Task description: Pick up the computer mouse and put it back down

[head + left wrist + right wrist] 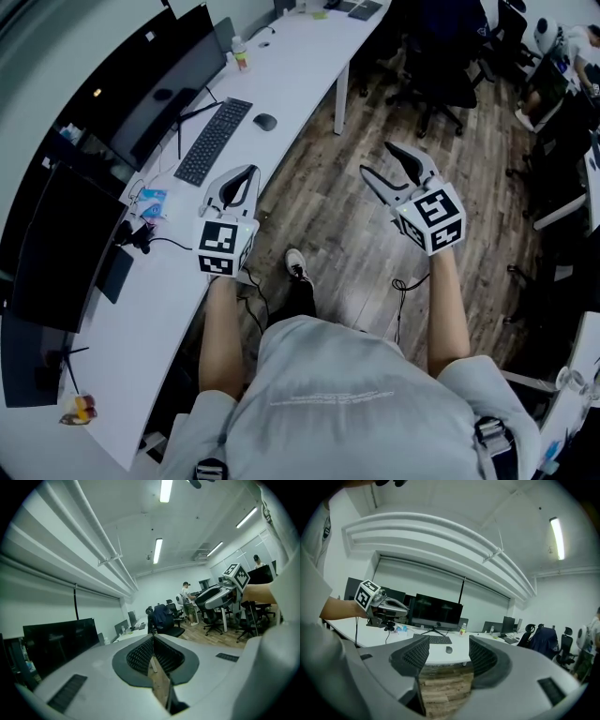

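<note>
A dark computer mouse [265,122] lies on the white curved desk [300,56], just right of a black keyboard [214,141]. My left gripper [252,172] hovers over the desk's near edge, a little short of the keyboard, its jaws shut on nothing. My right gripper [375,157] hangs over the wooden floor to the right of the desk, with open, empty jaws. In the right gripper view the mouse [448,649] shows far off between the open fingers, next to the keyboard [433,639]. The left gripper view [153,644] faces the room and does not show the mouse.
Dark monitors [164,89] line the desk's far side, with a bottle [240,56] beyond the keyboard. Cables and a small blue packet [152,202] lie left of my left gripper. Black office chairs [441,56] stand on the floor to the right. A person [189,603] stands far off.
</note>
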`<state>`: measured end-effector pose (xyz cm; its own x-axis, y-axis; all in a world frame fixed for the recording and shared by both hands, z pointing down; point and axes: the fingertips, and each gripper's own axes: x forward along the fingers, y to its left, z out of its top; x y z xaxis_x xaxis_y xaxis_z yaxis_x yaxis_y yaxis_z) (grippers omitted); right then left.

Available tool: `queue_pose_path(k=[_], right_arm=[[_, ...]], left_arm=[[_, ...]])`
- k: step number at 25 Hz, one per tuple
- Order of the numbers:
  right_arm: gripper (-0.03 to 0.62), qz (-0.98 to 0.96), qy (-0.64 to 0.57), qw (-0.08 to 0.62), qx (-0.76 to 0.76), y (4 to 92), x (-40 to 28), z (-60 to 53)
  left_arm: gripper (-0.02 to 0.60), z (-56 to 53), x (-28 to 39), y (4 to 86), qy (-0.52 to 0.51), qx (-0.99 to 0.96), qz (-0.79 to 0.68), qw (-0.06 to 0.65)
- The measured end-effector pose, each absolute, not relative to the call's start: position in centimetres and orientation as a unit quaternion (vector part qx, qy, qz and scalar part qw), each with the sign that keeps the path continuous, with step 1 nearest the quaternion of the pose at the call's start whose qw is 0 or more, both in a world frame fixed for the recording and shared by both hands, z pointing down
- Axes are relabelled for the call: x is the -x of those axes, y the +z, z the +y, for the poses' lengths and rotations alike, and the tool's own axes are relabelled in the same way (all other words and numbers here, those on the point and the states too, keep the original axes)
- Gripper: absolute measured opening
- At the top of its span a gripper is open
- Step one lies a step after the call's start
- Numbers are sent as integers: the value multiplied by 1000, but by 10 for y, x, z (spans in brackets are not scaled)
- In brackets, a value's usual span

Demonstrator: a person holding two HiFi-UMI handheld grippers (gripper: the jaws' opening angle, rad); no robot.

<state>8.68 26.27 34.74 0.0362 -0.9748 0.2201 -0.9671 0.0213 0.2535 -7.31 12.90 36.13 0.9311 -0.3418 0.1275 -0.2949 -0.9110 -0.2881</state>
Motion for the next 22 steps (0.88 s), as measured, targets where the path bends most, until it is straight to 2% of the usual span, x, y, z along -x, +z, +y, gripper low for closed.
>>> queue_pose_path(k=[11,22], right_arm=[[271,-704,5,192,-684,355,-135,134],[281,-733,57,215,-642,378,-151,-20]], left_arm=[[15,-6,27,382,-94,974,178,105],[15,-139,12,398,-94,973,201,63]])
